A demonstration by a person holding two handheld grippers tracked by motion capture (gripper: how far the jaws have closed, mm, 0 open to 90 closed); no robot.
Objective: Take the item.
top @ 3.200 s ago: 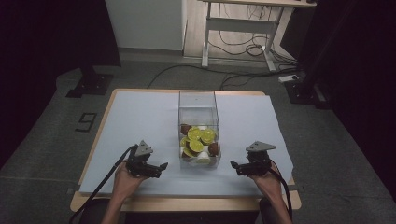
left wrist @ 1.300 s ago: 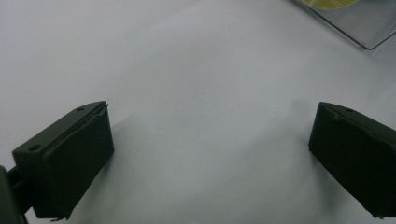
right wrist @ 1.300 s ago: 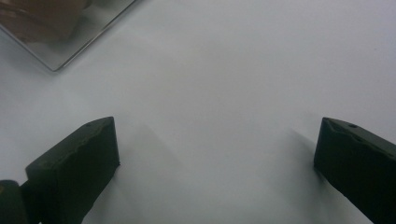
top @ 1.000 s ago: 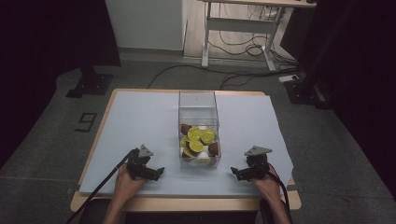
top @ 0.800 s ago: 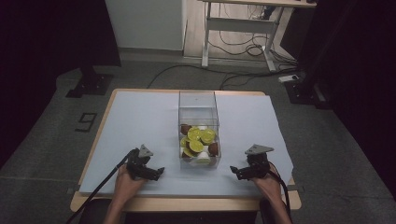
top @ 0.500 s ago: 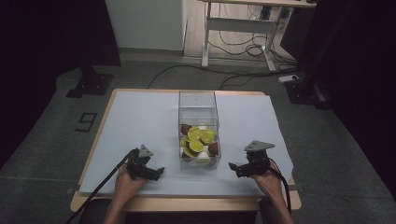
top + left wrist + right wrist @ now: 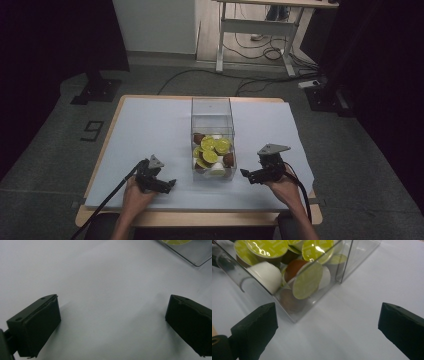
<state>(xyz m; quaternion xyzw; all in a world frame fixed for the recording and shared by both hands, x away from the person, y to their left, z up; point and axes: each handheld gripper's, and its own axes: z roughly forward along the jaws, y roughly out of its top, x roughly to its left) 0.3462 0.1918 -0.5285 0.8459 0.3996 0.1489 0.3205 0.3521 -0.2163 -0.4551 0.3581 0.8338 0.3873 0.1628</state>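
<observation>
A clear box (image 7: 212,137) of coffee capsules (image 7: 212,150) stands at the middle of the tabletop (image 7: 150,125), capsules heaped at its near end. The left hand-held gripper (image 7: 167,184) sits at the box's 8 o'clock, jaws wide over bare white sheet. The right hand-held gripper (image 7: 245,173) sits at its 4 o'clock, jaws wide, the box's corner just beyond them. Nothing lies between either gripper and the box

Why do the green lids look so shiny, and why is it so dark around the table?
Right gripper view: light glares off the foil lids and the clear box, and the close jaws look soft. High view: the table is lit; the floor around it is dim.
</observation>
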